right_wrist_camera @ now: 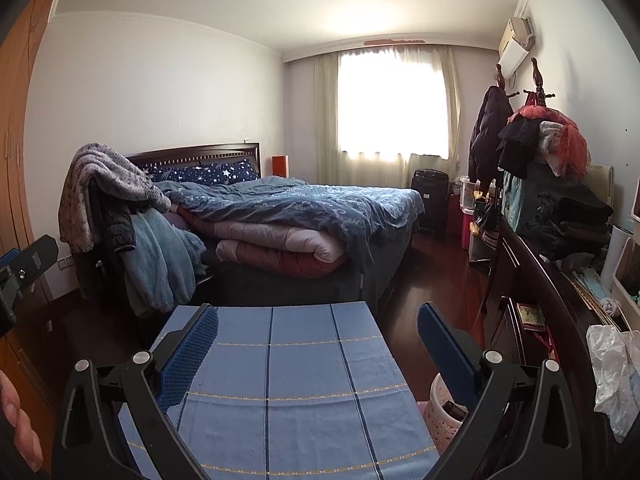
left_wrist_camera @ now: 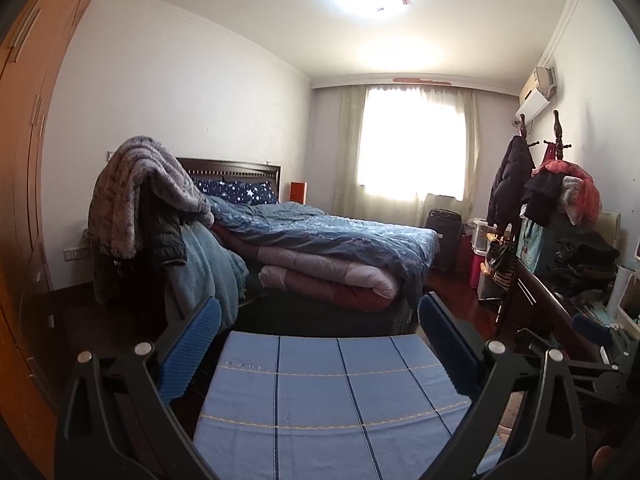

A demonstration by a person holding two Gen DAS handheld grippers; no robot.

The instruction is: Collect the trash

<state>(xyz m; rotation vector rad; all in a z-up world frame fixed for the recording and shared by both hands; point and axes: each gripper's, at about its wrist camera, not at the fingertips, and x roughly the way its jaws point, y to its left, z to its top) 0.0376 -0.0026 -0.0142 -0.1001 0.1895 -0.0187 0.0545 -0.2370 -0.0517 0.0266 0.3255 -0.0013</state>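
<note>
Right wrist view: we find the right gripper (right_wrist_camera: 318,344) with jaws wide and nothing between them, held over a blue checked cloth (right_wrist_camera: 288,384) that covers the worktop.
Left wrist view: we find the left gripper (left_wrist_camera: 320,334) likewise spread wide and empty above the same cloth (left_wrist_camera: 320,396).
Trash located: we note a crumpled white plastic bag (right_wrist_camera: 614,376) lying on the dark dresser (right_wrist_camera: 560,300) to the right, well apart from both grippers.
Bin: a pink dotted wastebasket (right_wrist_camera: 442,416) stands on the floor just beside the worktop's right edge, something dark inside it.
Handling: we judge the bag light, limp and slippery; it should crush readily.
Grip point: we advise pinching a bunched fold near its upper edge, not a single flat layer.
Risk: thin film may slide out of a loose pinch.
</note>
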